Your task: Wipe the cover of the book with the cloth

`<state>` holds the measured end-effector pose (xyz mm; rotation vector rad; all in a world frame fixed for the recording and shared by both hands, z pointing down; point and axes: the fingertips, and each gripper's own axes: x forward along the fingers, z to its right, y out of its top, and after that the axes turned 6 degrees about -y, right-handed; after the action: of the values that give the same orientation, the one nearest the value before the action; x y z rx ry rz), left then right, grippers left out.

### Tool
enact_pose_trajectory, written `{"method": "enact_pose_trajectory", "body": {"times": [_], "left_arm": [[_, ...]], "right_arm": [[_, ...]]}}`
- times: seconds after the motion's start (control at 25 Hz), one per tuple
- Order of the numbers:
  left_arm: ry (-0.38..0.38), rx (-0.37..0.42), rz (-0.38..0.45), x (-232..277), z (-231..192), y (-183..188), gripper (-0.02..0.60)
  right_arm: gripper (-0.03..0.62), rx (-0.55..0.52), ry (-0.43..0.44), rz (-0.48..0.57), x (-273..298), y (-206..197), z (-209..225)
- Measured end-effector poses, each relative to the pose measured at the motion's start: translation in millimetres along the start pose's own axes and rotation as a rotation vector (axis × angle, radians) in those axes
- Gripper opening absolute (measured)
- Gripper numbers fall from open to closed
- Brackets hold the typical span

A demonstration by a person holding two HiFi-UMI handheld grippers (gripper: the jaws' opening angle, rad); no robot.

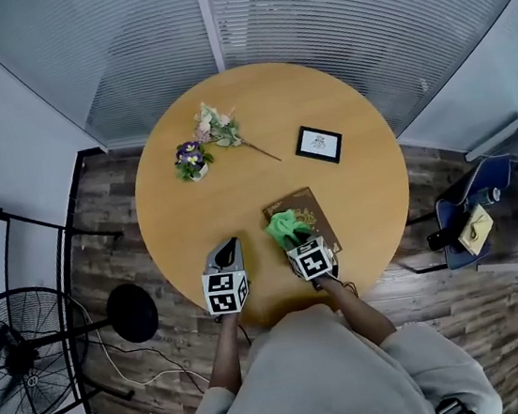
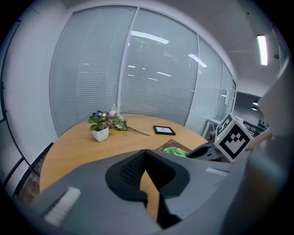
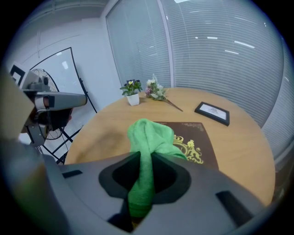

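Note:
A brown book [image 1: 304,207] with a gold crest lies on the near right part of the round wooden table [image 1: 238,194]. My right gripper [image 1: 294,240] is shut on a bunched green cloth [image 1: 284,227] that rests on the book's near left corner. In the right gripper view the cloth [image 3: 148,137] runs up between the jaws and covers part of the book [image 3: 198,137]. My left gripper [image 1: 230,245] hovers over bare table left of the book, its jaws closed to a point with nothing held. The left gripper view shows the book [image 2: 168,145] and cloth [image 2: 176,150] to its right.
A small white pot of violets [image 1: 191,161], a loose flower spray [image 1: 220,127] and a black picture frame [image 1: 318,143] sit on the table's far half. A standing fan [image 1: 21,354] and black stool [image 1: 131,312] are on the floor at left, a blue chair [image 1: 468,213] at right.

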<state>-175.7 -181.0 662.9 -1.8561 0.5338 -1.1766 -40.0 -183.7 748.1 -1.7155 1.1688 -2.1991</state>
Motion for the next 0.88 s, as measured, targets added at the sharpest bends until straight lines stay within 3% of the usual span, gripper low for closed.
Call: {"method": "enact_pose_trajectory", "body": {"times": [0.88], "left_arm": [[-0.036,0.020,-0.016,26,30,7,0.009]], "right_arm": [[0.071,0.045,-0.089,0.000,-16,-11,79]]}}
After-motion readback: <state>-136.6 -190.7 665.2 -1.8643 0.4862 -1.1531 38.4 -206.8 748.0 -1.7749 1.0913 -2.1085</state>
